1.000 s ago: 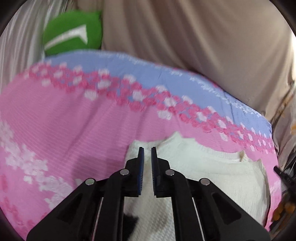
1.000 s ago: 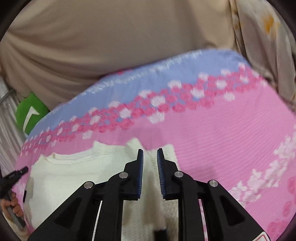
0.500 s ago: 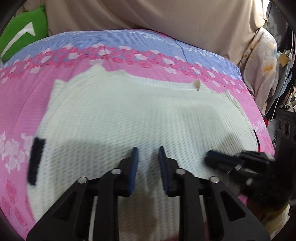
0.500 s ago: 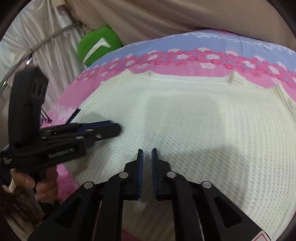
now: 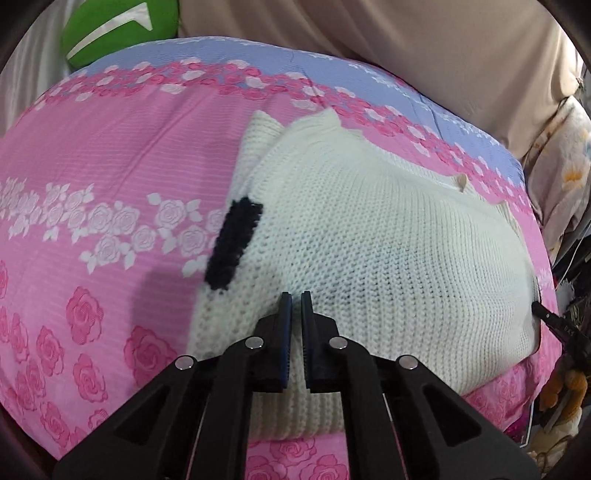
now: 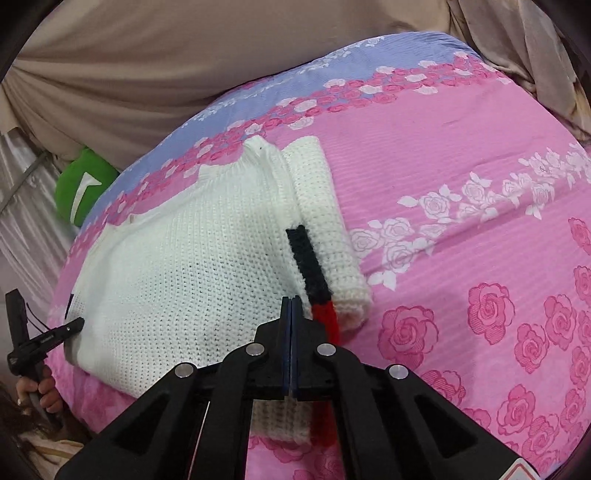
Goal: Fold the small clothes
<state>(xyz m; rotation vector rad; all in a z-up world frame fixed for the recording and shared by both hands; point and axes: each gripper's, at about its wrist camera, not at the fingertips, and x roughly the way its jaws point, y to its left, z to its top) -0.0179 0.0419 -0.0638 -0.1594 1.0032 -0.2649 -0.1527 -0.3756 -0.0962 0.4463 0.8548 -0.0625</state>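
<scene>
A white knitted sweater (image 5: 369, 240) (image 6: 184, 277) lies on a pink rose-print bedspread (image 5: 110, 166) (image 6: 461, 166). It has a black patch (image 5: 232, 243) at its left side. At its right side a black and red stripe (image 6: 314, 273) runs beside a folded-in sleeve (image 6: 325, 221). My left gripper (image 5: 296, 299) (image 6: 74, 325) is shut, tips on the knit just in from the near left hem. A thin slit between its pads shows knit. My right gripper (image 6: 291, 300) (image 5: 541, 308) is shut tight beside the stripe. I cannot tell whether either pinches fabric.
A green cushion (image 5: 118, 29) (image 6: 81, 184) sits at the bed's far left corner. A beige curtain (image 5: 406, 55) hangs behind the bed. Flowered cloth (image 5: 565, 177) lies off the right edge. A person's hand (image 6: 40, 387) holds the left gripper at the near left.
Both grippers came back from the sweater's far edge, passed close together over its middle, then spread to its near left and right sides. Both sets of jaws closed.
</scene>
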